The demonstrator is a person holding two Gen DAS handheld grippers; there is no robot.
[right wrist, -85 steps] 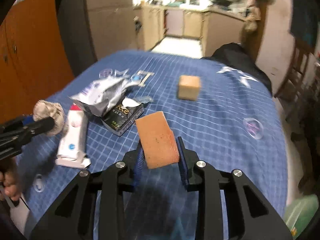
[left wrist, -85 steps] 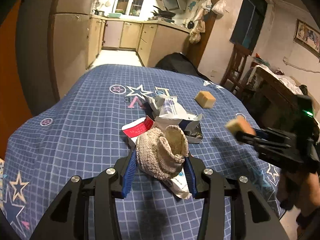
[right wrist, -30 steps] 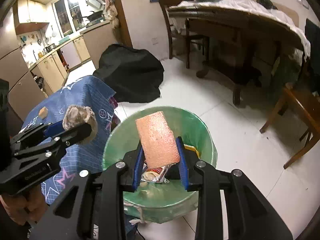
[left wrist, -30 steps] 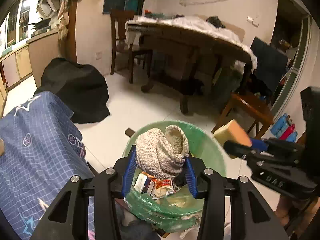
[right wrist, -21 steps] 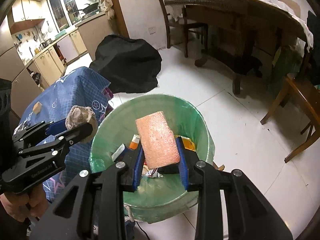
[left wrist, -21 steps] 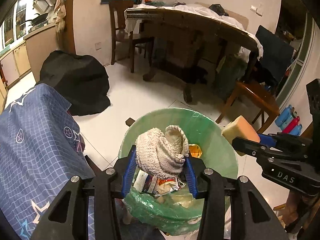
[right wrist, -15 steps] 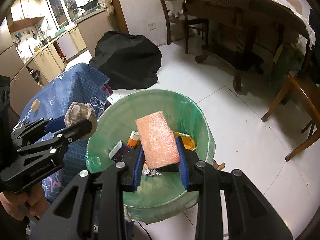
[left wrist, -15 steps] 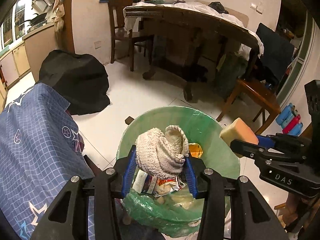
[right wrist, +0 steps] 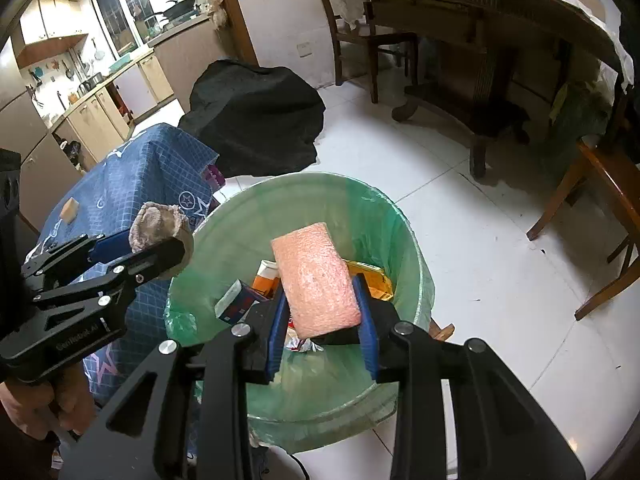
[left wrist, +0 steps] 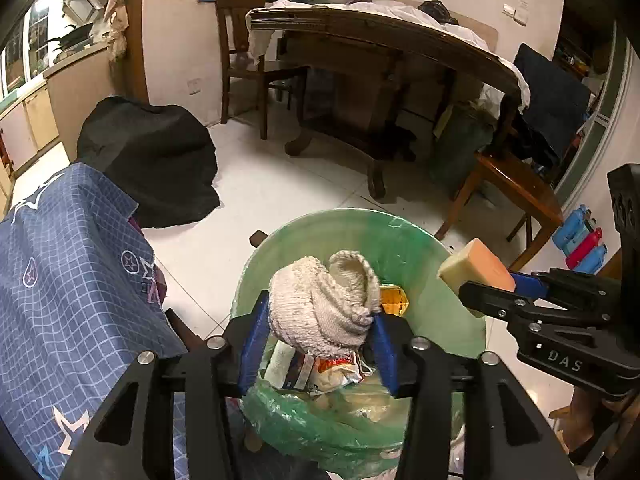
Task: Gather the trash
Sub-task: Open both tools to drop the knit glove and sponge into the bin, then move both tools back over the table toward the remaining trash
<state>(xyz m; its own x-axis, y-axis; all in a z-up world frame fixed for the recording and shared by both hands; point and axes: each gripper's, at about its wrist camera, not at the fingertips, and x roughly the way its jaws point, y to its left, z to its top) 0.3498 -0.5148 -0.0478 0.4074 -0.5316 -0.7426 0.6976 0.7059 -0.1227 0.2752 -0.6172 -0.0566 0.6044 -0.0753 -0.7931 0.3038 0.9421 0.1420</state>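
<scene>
Trash poised over the bin [left wrist: 460, 264], drop just starting

Left gripper [left wrist: 318, 330] hangs above the green-lined bin, jaws opening with the rag [left wrist: 320, 308] between the pads, not yet fallen. Right gripper [right wrist: 322, 316] pinches the sponge [right wrist: 316, 280] over the same bin [right wrist: 384, 216]. Wrappers and boxes already lie inside. One small block [right wrist: 69, 209] remains on the blue tablecloth [right wrist: 132, 168], so more collecting likely follows

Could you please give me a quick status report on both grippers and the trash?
Left hand-held gripper opening, beige knitted cloth wad between its jaws. Right hand-held gripper shut on pink sponge block. Both over green-lined trash bin. Nothing blocking.
</scene>
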